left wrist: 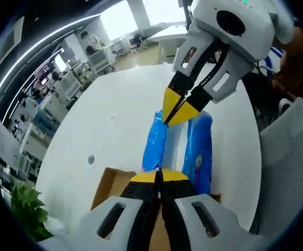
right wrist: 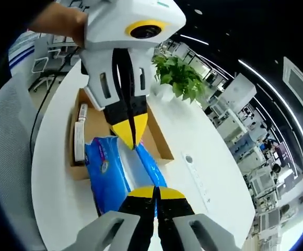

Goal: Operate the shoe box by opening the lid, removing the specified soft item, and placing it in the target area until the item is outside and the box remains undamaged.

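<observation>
On white table | open shoe box — blue soft pack half out | both hand-held grippers — left, right — pinch its ends

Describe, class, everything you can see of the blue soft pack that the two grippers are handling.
The blue soft pack looks like glossy plastic wrap, bright blue along both sides with a pale, whitish band down the middle and a small round printed mark near one end. It is long and puffy, slightly creased. The left gripper and the right gripper each pinch an opposite end with jaws closed. One end lies over the open cardboard box; the rest extends over the white table.
</observation>
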Action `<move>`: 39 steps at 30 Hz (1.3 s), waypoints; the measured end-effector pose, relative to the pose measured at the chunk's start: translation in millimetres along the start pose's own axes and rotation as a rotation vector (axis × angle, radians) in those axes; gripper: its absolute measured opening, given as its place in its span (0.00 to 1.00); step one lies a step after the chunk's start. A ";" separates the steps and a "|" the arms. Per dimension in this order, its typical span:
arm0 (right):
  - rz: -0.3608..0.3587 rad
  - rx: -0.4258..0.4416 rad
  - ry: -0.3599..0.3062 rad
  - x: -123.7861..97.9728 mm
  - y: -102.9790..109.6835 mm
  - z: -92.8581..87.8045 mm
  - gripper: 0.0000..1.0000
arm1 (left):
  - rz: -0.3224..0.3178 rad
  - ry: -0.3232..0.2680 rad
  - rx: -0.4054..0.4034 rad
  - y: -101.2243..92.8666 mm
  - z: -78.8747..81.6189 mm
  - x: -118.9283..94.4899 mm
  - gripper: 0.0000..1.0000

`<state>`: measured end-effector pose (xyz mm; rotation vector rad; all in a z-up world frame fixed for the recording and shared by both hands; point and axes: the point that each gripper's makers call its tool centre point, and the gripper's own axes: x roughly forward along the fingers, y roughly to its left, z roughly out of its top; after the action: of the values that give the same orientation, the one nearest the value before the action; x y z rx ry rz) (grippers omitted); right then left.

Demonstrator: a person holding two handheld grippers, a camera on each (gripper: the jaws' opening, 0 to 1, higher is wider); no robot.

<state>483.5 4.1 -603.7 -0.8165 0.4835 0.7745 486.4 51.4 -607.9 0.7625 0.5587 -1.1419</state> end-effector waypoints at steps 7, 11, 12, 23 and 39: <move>-0.018 0.017 0.006 -8.0 -5.7 -12.5 0.00 | -0.015 -0.006 0.010 -6.1 12.5 9.2 0.00; -0.026 0.026 0.011 -12.2 -8.1 -20.7 0.00 | -0.023 -0.007 0.016 -9.7 18.4 14.4 0.00; -0.027 0.029 0.012 -13.0 -8.4 -22.3 0.00 | -0.026 -0.007 0.020 -11.6 20.4 16.1 0.00; -0.046 0.053 0.027 -23.1 -14.2 -43.0 0.00 | -0.051 -0.009 0.027 -21.3 35.9 31.3 0.00; -0.067 0.070 0.060 -32.7 -23.3 -70.9 0.00 | -0.089 -0.013 0.034 -33.5 54.5 54.2 0.00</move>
<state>474.2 -76.1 -614.5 -0.7885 0.5309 0.6691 473.3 -30.2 -621.8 0.7649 0.5677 -1.2402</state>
